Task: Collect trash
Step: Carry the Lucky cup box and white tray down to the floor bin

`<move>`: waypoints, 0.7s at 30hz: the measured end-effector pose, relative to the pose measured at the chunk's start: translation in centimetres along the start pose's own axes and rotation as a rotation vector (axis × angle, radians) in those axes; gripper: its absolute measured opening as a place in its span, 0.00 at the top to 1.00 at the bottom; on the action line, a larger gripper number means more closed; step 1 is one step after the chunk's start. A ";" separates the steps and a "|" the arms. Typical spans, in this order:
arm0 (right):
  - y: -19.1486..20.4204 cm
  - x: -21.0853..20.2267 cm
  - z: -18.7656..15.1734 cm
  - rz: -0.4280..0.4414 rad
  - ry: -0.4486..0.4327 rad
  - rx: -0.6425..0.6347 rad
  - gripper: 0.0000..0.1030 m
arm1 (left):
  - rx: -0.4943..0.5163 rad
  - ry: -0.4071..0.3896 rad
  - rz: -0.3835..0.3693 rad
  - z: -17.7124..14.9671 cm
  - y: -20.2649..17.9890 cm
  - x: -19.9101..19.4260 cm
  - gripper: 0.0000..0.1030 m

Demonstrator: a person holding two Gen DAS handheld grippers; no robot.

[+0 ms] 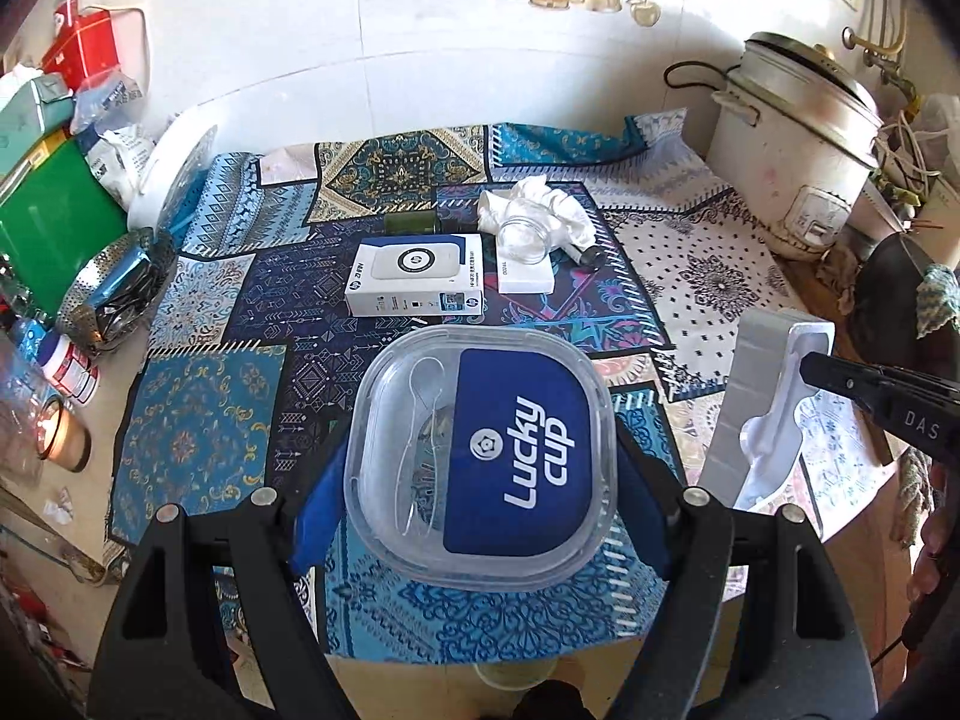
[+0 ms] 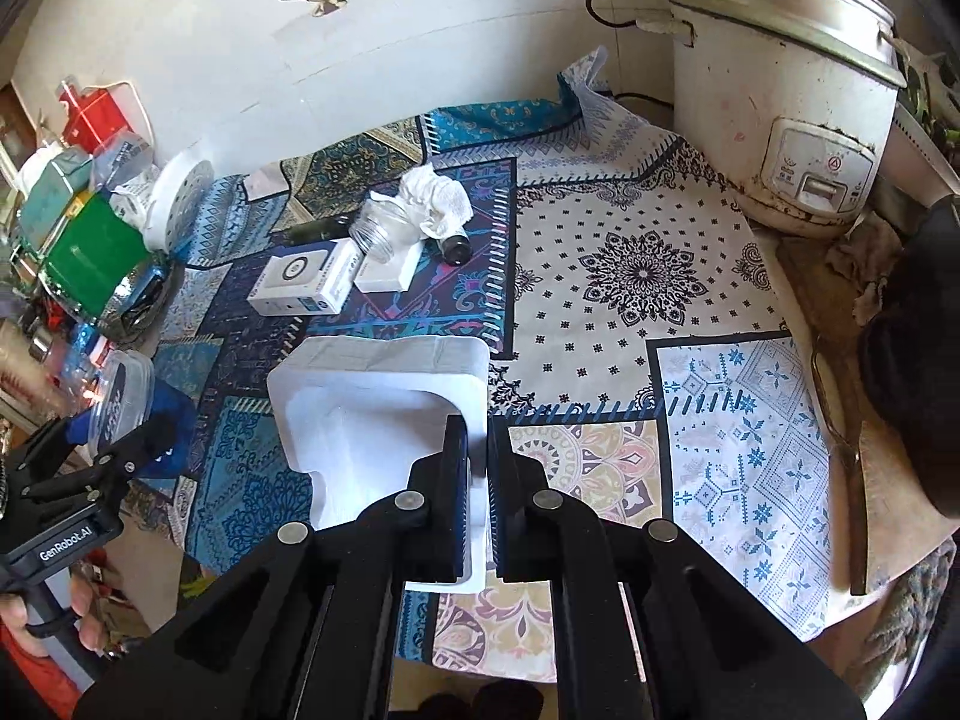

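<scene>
My left gripper [image 1: 480, 468] is shut on a clear plastic lidded container [image 1: 480, 456] with a blue "Lucky cup" label, held above the patterned tablecloth [image 1: 204, 420]. My right gripper [image 2: 478, 438] is shut on the edge of a white foam packing piece [image 2: 372, 408], held upright; the foam also shows in the left wrist view [image 1: 774, 414]. On the table farther back lie a white HP box [image 1: 414, 279], a smaller white box [image 1: 525, 276], a clear glass jar [image 1: 522, 237], crumpled white tissue [image 1: 540, 201] and a small dark bottle [image 2: 456, 249].
A white rice cooker [image 2: 780, 96] stands at the back right. A green box [image 1: 54, 234], a perforated metal basket [image 1: 114, 294], a red carton [image 1: 84, 48] and jars crowd the left edge. A utensil [image 2: 846, 468] lies at the right table edge.
</scene>
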State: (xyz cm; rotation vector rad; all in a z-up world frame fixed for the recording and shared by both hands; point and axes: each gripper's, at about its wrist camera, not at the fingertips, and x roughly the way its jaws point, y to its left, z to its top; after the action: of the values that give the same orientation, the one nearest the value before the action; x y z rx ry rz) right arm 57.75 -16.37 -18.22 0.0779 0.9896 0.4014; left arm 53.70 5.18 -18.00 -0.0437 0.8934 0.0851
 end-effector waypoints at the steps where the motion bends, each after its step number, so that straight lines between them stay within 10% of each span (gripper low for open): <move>1: 0.4 -0.7 -0.3 0.004 -0.012 -0.002 0.94 | 0.002 -0.005 -0.003 -0.3 0.0 -0.5 0.24; 21: 10.2 -6.0 -16.9 -0.020 0.024 0.031 0.94 | 0.062 0.052 -0.046 -16.8 4.5 -10.1 0.24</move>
State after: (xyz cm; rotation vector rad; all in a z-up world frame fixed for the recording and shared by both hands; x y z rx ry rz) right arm 37.86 -11.14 -20.28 0.0918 1.0198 0.3697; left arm 33.91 7.84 -20.69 -0.0087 0.9457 0.0134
